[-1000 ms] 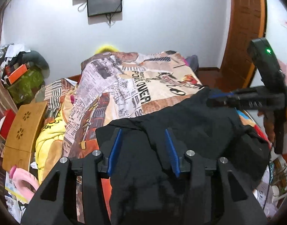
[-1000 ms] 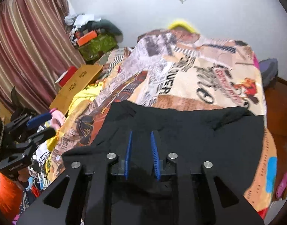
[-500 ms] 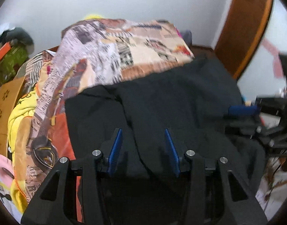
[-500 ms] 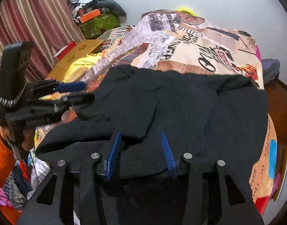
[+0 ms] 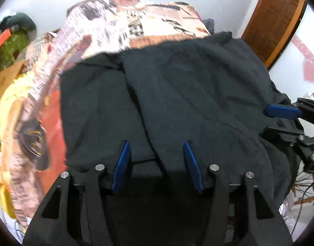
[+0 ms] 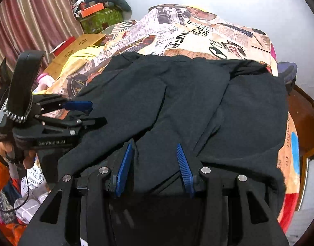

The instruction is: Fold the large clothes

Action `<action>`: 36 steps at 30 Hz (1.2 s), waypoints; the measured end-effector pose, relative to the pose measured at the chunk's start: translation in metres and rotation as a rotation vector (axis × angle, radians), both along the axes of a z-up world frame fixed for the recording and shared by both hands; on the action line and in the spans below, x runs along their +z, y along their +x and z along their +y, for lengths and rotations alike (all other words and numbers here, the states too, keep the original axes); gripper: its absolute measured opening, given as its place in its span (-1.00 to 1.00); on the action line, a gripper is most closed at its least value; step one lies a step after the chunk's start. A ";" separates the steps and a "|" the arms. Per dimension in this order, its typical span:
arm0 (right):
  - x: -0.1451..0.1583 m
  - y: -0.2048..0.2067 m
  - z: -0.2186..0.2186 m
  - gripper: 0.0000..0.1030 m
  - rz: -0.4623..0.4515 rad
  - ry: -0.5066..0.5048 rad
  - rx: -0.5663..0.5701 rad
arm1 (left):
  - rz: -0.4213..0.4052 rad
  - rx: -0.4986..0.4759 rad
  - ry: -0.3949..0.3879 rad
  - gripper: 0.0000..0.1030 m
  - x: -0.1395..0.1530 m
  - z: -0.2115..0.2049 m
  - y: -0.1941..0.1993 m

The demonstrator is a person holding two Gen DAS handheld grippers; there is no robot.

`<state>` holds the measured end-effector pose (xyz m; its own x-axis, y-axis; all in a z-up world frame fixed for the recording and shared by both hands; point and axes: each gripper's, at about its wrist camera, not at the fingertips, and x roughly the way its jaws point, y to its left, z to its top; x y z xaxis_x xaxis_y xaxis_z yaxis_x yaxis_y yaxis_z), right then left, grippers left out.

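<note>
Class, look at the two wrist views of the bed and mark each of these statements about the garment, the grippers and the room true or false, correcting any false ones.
1. The black garment lies spread on the printed bedspread. True.
2. The left gripper is shut tight on the cloth. False: its blue fingers stand well apart.
3. The right gripper is open over the garment. True.
4. The bedspread is plain white. False: it carries a newspaper-style print in cream and orange.
5. A wooden door stands beyond the bed in the left wrist view. True.
6. The curtain is blue. False: it is striped reddish brown.
</note>
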<state>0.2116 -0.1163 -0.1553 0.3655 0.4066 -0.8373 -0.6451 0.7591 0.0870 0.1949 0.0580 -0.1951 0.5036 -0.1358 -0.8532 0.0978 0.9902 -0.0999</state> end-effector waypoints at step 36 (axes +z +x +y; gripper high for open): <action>-0.022 0.120 -0.148 -0.13 0.168 0.136 -0.430 | 0.155 0.422 -0.390 0.54 -0.080 0.168 0.056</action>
<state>0.3314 -0.2641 -0.1774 0.3886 0.3586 -0.8488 -0.2438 0.9283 0.2806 0.2512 0.2265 -0.2755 0.4557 -0.2696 -0.8483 -0.3408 0.8276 -0.4461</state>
